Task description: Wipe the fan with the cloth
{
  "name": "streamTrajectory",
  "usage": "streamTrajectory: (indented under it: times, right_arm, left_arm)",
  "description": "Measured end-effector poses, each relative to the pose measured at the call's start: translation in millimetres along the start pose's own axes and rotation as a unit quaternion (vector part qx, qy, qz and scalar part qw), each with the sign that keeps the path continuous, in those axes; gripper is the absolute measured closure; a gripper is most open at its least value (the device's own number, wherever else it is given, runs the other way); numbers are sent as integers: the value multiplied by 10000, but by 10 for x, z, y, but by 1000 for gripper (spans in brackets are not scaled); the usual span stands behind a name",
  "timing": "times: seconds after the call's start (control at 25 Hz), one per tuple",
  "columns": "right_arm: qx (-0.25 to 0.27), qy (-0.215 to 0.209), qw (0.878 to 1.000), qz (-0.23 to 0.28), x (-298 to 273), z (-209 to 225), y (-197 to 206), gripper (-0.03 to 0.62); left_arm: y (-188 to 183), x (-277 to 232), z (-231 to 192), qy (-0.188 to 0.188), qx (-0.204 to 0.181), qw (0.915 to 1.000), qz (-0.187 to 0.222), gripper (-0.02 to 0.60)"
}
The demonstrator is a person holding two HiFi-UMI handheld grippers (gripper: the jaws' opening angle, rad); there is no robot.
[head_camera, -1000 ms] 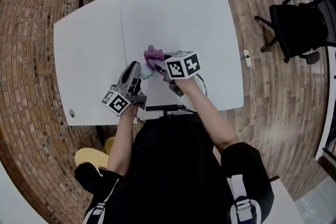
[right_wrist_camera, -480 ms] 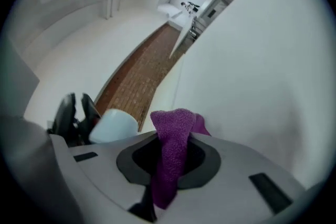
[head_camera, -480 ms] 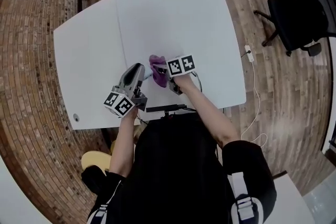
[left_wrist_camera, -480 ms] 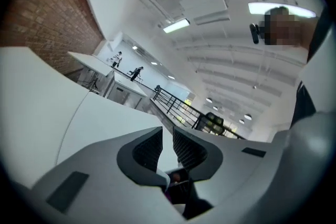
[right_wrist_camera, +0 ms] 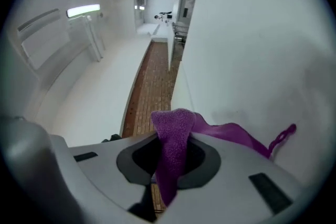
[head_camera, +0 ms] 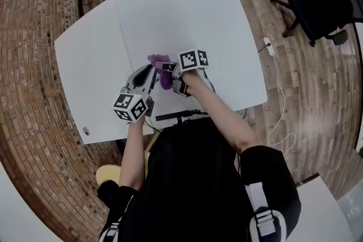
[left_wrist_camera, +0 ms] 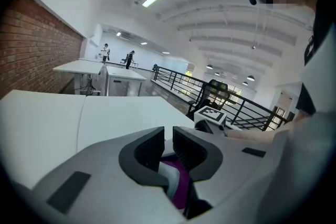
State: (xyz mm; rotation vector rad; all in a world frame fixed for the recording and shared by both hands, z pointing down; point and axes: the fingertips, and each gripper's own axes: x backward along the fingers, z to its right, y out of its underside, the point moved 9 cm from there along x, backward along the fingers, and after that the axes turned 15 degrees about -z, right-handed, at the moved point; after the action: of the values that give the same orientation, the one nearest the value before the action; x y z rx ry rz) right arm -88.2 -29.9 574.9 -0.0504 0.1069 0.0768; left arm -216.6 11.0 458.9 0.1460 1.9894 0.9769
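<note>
My right gripper (right_wrist_camera: 170, 153) clamps the soft, limp purple cloth (right_wrist_camera: 231, 136) at a bunched fold; my left gripper (left_wrist_camera: 167, 145) pinches the small, presumably light fan (left_wrist_camera: 169, 177).

My left gripper (left_wrist_camera: 168, 136) is a pale grey moulded shell with two dark ribbed pads (left_wrist_camera: 149, 147) set in a black curved recess, and a dark rectangular inlay (left_wrist_camera: 67, 191) sits on its flank. My right gripper (right_wrist_camera: 170, 144) is built alike: grey shell, black oval recess, dark inlays. In the head view each gripper carries a cube with black-and-white square markers, the left cube (head_camera: 131, 107) and the right cube (head_camera: 193, 60). I wear a black top (head_camera: 193, 178) with short sleeves, with white stripes (head_camera: 112, 228) at one shoulder and a pale grey strap (head_camera: 258, 218) at the other.
</note>
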Motion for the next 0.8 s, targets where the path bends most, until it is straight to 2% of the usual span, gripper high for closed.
streamTrajectory:
  times: [0.12, 0.2, 0.28, 0.36, 0.48, 0.56, 0.64, 0.72, 0.8]
  right_arm:
    - [-557, -182, 9983, 43, -34, 234, 82, 537]
    - [-431, 7, 9990, 117, -46, 321, 84, 537]
    - [-78, 633, 9980, 37, -61, 432, 49, 537]
    - [127, 1326, 9908, -240, -38, 611, 56, 537]
    - [550, 2355, 9683, -629, 129, 806, 38, 537]
    - [805, 2738, 9573, -469, 279, 724, -72, 537]
    - [1056, 2595, 9599, -114, 361, 477, -214, 537]
    - [1191, 2026, 9720, 92, 312, 196, -317, 537]
    - [1037, 1344, 9855, -36, 128, 64, -323, 537]
  left_arm:
    - [7, -56, 90, -160, -187, 9997, -83, 525]
    - [12, -65, 107, -244, -260, 9993, -84, 525]
    - [17, -59, 107, -310, -318, 9990, -81, 525]
    - [31, -63, 129, -356, -380, 9986, -109, 525]
    - [35, -84, 162, -362, -421, 9983, -154, 525]
    - [34, -89, 157, -359, -414, 9984, -143, 534]
    - [32, -84, 145, -382, -432, 9983, -116, 534]
    - [29, -74, 130, -412, -442, 9981, -75, 539]
    - [39, -68, 124, -434, -415, 9982, -35, 545]
